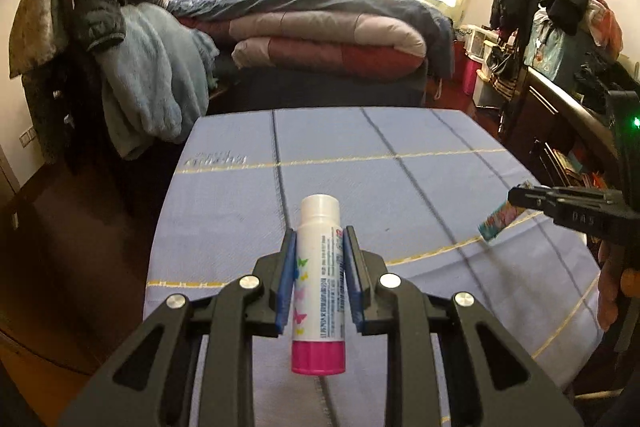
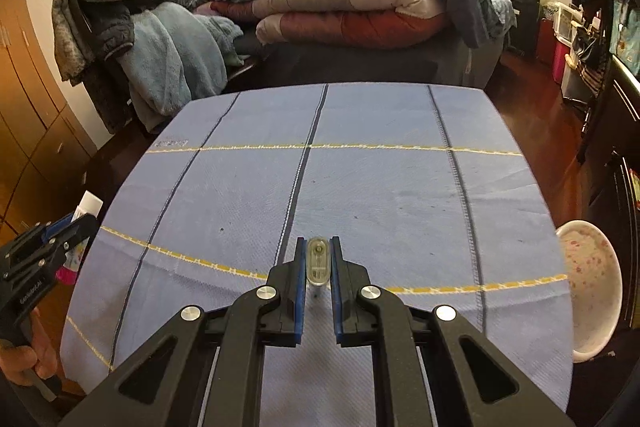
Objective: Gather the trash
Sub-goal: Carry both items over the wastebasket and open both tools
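My left gripper is shut on a white tube with a pink base and butterfly print, held above the blue tablecloth. In the right wrist view the left gripper shows at the left edge with the same tube. My right gripper is shut on a small flat item seen end-on with a clear oval end. In the left wrist view the right gripper holds that item, which shows a colourful printed side, above the table's right part.
A white bowl with red speckles sits off the table's right edge. A bed with folded quilts lies beyond the table. A chair draped with clothes stands at the left. Dark furniture lines the right side.
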Demonstrator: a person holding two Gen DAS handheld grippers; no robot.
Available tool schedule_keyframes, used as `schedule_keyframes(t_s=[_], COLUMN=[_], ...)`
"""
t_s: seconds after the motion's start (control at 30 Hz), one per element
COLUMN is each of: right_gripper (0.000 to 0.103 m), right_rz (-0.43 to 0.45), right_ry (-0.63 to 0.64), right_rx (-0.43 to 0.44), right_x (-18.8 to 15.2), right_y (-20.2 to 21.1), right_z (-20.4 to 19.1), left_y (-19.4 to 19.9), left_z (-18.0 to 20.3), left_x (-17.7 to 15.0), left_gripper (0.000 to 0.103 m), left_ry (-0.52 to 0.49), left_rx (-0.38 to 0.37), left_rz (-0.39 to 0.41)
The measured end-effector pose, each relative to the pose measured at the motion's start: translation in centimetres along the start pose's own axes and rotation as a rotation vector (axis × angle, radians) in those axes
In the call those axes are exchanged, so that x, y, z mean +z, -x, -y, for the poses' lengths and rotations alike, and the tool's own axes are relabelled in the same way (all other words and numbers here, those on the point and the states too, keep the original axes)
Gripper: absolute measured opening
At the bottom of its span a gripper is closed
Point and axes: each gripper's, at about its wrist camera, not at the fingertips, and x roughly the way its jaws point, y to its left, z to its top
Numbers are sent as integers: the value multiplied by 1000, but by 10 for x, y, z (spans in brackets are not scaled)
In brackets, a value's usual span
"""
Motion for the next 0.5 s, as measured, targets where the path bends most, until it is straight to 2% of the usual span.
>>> schedule_keyframes(t_s=[0.2,0.5], right_gripper=[11,11], right_rz=[52,136], right_ry=[-20,-62], right_rx=[-6,-41], right_x=[-6,-12], right_y=[35,87], right_z=[19,60], left_y=[20,25], left_z=[33,106], left_x=[17,36], left_gripper=[24,24], left_ry=[-23,-71], left_rx=[-36,-150], left_rz=[41,73])
